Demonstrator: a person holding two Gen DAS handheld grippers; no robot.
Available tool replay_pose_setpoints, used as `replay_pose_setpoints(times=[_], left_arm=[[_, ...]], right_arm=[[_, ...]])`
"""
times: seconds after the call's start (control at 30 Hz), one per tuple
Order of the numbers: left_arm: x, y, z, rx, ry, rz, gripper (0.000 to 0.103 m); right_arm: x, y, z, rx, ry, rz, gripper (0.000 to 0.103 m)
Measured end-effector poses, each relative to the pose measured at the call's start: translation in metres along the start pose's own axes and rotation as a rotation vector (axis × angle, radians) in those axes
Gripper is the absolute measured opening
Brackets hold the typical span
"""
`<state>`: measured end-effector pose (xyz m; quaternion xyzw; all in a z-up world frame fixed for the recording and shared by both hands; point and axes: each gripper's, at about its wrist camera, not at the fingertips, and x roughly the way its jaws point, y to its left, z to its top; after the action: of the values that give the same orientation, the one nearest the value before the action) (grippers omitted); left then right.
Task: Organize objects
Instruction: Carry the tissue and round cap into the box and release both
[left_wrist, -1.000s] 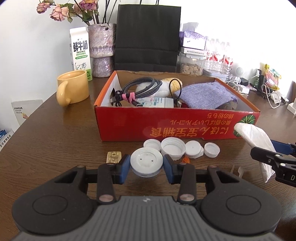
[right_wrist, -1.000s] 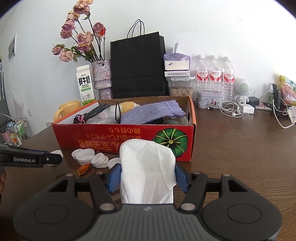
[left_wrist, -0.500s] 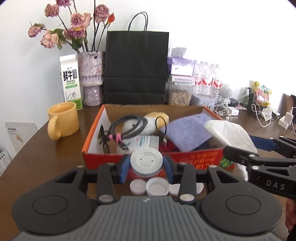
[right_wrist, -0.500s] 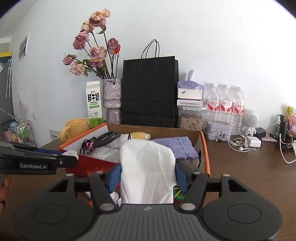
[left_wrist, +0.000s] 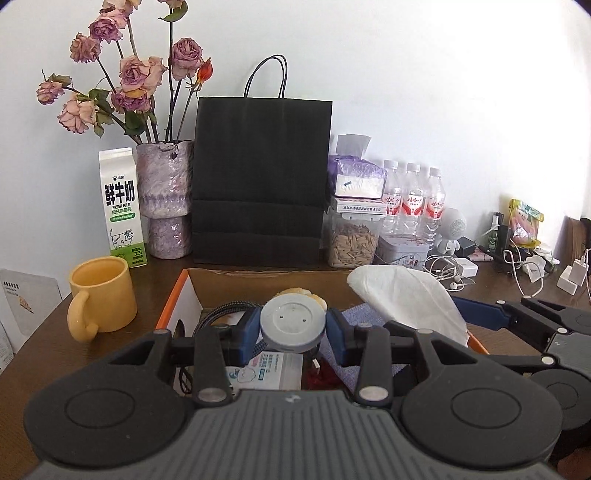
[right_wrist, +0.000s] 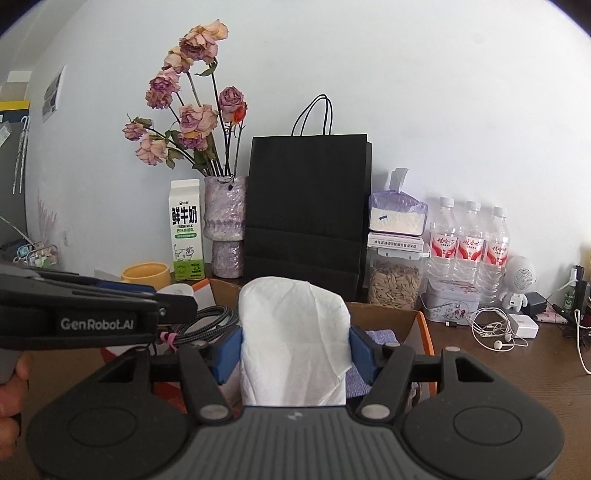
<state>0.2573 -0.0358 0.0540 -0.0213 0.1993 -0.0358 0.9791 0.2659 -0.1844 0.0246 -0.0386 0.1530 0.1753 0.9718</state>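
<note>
Your biggest piece in play is the red-and-orange cardboard box (left_wrist: 173, 306), open-topped and already holding a braided black cable, a purple cloth and a small printed packet; its thin walls will flex if you lean on them, so lower things in from above and not across the rim.

Next in size, the folded white tissue wad (right_wrist: 293, 332) stands upright in your right gripper (right_wrist: 295, 350), whose fingers are about half open and pressed on its two sides. It is very light and soft and would probably crush or slide if you squeezed harder or swung fast; the hold low on the fold looks the sensible one. It hangs over the box's right part.

Smallest, the round grey-white plastic lid (left_wrist: 293, 325) sits face-on in your left gripper (left_wrist: 293, 328), the fingers narrowed to about a third of their travel and clamped on its rim at opposite edges. It is rigid, light and smooth, so I judge it could pop out sideways if the hold shifts off the diameter. It is above the box's middle, over the cable and packet.

The dark brown wooden desk (right_wrist: 517, 373) is hard and level but crowded. Against the white wall stand a black paper bag (left_wrist: 262, 177), a vase of dried roses, a milk carton, water bottles and a seed jar. A yellow mug (left_wrist: 101, 297) stands left of the box; chargers and earphone cords trail on the right.
</note>
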Motion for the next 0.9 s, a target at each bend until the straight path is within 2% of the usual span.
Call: replay_pose_setpoints(times=[0.33,0.47,0.83,0.87,0.9], left_arm=[[0.051,0.007,0.01,-0.027,0.01,-0.008,0.04],[0.07,0.01,0.013,-0.008,0.02,-0.006,0.04],[0.077,0.01,0.004,0.032,0.028,0.001,0.041],[0.076,0.011,0.004,0.033,0.025,0.004,0.042],[0.075,0.012,0.003,0.032,0.021,0.007,0.053]], right_arm=[[0.049,-0.021,0.0,0.031,0.031,-0.006,0.061],[0.066,-0.029,-0.001,0.033,0.052,0.005,0.061],[0.072,-0.027,-0.01,0.026,0.09,0.016,0.064],[0.072,-0.027,-0.01,0.025,0.094,0.01,0.069],[0.072,-0.027,-0.011,0.023,0.1,0.004,0.073]])
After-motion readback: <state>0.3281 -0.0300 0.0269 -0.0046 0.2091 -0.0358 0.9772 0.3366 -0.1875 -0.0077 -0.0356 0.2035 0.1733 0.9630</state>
